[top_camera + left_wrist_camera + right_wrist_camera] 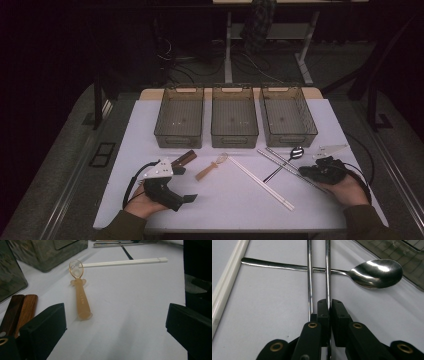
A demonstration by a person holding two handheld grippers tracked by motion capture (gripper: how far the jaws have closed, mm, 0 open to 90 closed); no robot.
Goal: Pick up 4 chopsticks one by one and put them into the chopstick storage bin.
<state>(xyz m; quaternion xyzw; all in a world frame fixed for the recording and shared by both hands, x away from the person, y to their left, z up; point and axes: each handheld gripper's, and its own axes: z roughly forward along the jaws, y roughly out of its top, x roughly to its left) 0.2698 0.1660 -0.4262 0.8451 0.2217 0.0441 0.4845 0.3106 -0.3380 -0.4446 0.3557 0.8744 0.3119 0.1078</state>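
The right gripper (329, 305) is seen clamped on one of two metal chopsticks (327, 270); the rod is pinched between the pads, while its twin (309, 277) lies free just beside the jaws, on their left in the right gripper view. Both rods run straight ahead of the gripper and cross over the handle of a metal spoon (375, 270), whose bowl lies ahead and to the right, near the wall of a clear bin (392, 247). A pair of white chopsticks (227, 282) is noted far to the left of the jaws.

The left gripper (115, 327) is held with its jaws wide apart and nothing between them. An amber plastic spoon (81, 295) lies ahead of it on the white table (140, 302), and two brown wooden chopsticks (21, 310) lie just beside its left jaw.
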